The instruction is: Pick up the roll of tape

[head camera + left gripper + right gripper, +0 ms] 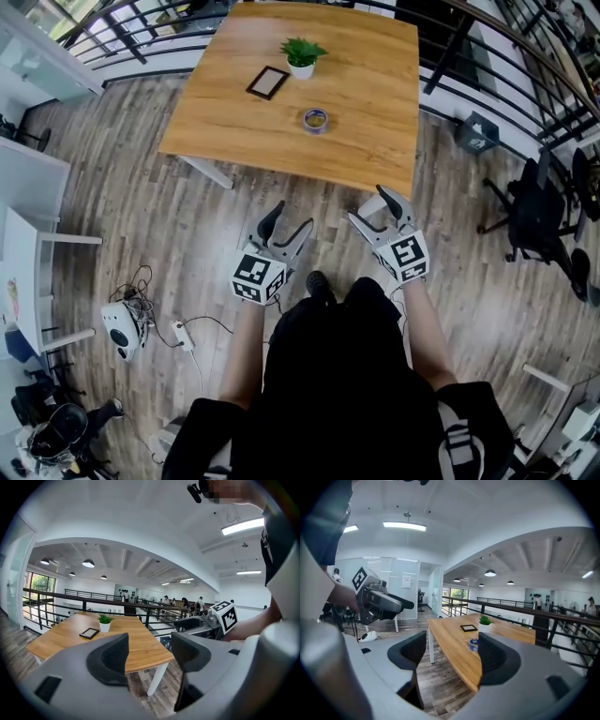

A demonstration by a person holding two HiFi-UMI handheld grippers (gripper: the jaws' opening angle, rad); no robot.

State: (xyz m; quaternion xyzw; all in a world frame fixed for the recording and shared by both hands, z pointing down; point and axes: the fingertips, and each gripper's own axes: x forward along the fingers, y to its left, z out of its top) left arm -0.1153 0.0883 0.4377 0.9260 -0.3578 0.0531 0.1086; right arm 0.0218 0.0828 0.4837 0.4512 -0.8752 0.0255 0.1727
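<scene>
In the head view a wooden table (pixel 375 141) stands on a plank floor with the roll of tape (pixel 315 120) near its middle, and the left gripper (pixel 291 217) and right gripper (pixel 370 206) are short of its near edge. The left gripper view shows jaws spread and empty. The right gripper view shows the same, with the tape far ahead on the table.

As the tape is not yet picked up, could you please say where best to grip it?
From above, pinch the ring wall of the roll of tape, one jaw in the hole: it lies flat on the table, hole upward.
</scene>
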